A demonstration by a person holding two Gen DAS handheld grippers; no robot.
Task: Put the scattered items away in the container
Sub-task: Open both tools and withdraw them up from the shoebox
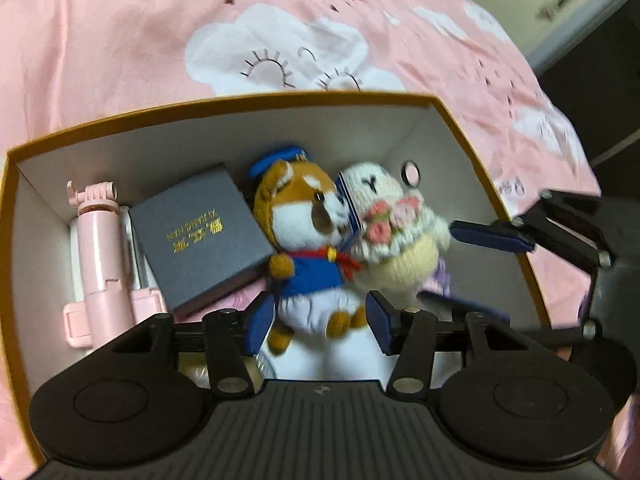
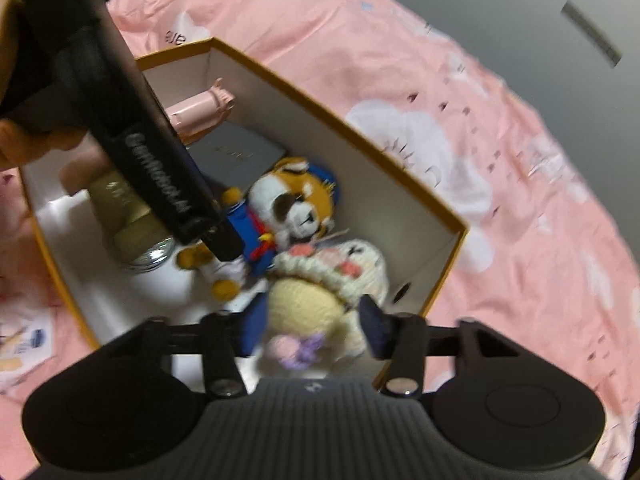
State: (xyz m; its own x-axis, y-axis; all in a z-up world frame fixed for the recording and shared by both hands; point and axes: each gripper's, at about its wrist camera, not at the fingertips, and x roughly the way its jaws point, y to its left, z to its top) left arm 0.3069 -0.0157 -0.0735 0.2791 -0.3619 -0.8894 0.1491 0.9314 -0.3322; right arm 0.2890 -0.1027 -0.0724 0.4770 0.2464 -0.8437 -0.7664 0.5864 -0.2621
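Container: an open cardboard box (image 1: pixel 472 148) with an orange-brown rim and white inner walls, filling the middle of the left wrist view; in the right wrist view the box (image 2: pixel 404 184) runs from upper left to centre right.
Red panda plush (image 1: pixel 308 240): in a blue cap and blue top with a red neckerchief, lying inside the box at frame centre, its lower body between the left gripper's blue pads; also seen at the centre of the right wrist view (image 2: pixel 296 204).
Knitted doll (image 1: pixel 396 236): cream and white with pink flowers, inside the box, touching the plush on its right; in the right wrist view (image 2: pixel 320 292) it sits low centre, between the right gripper's fingers.
Grey book (image 1: pixel 200 236): gold lettering, inside the box left of the plush, tilted.
Pink selfie stick (image 1: pixel 100 256): along the box's left wall.
Glass jar (image 2: pixel 140 236): centre left of the right wrist view, inside the box.
Left gripper (image 1: pixel 320 320): jaws apart, flanking the plush's legs; contact unclear.
Right gripper (image 2: pixel 316 328): jaws apart around the doll's lower body; blurred, grip not certain. It also shows at the right of the left wrist view (image 1: pixel 476 268).
Bedsheet (image 1: pixel 160 20): pink with white cloud faces, under and around the box.
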